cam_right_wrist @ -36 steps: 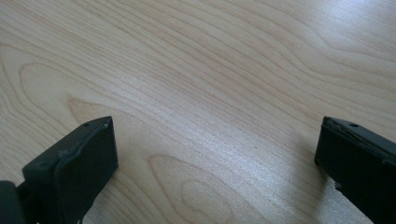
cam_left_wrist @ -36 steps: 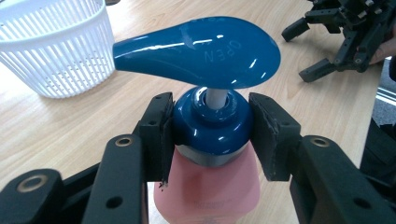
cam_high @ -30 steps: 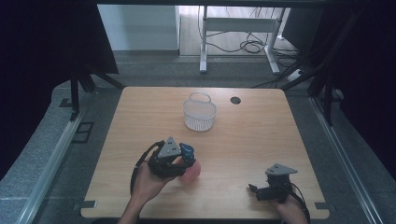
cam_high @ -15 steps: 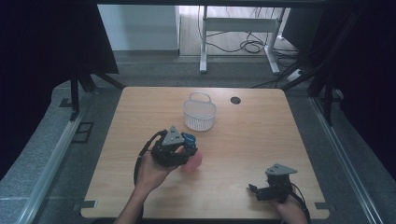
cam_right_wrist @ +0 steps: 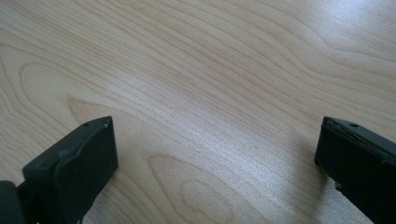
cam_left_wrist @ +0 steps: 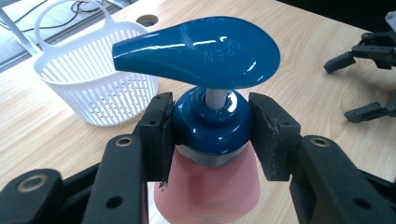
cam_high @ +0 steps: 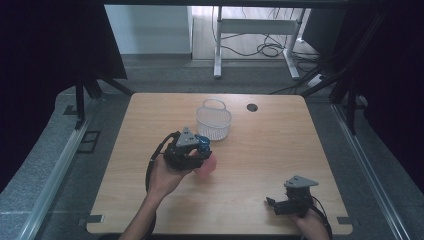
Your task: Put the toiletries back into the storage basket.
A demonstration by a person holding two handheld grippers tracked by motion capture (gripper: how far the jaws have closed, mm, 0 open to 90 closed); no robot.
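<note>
**Pump bottle gripped by the collar, basket just ahead**

The pink pump bottle (cam_left_wrist: 208, 191) with its blue pump head (cam_left_wrist: 201, 46) sits between the jaws of the left tool (cam_left_wrist: 211, 135), whose pads press on either side of the blue collar under the spout. In the high view the bottle (cam_high: 206, 165) hangs over the middle of the counter (cam_high: 250, 200), just short of the white basket (cam_high: 214, 122), which stands toward the far edge beside a round cable hole (cam_high: 252, 107). In the left gripper view the basket (cam_left_wrist: 93, 84) lies behind and to the left of the pump head, open side up, its handle raised.

The step in hand looks like the carry: the bottle seems lifted and on its way to the basket. The next move likely calls for bringing the bottle over the rim, lowering it inside without catching the handle, and only then letting the jaws part. The grip is on a rounded collar, so a tilt could let the bottle slip.

The right tool (cam_high: 292, 202) rests near the counter's near right corner, well apart from the bottle; its jaws stand wide with only bare wood between them.
</note>
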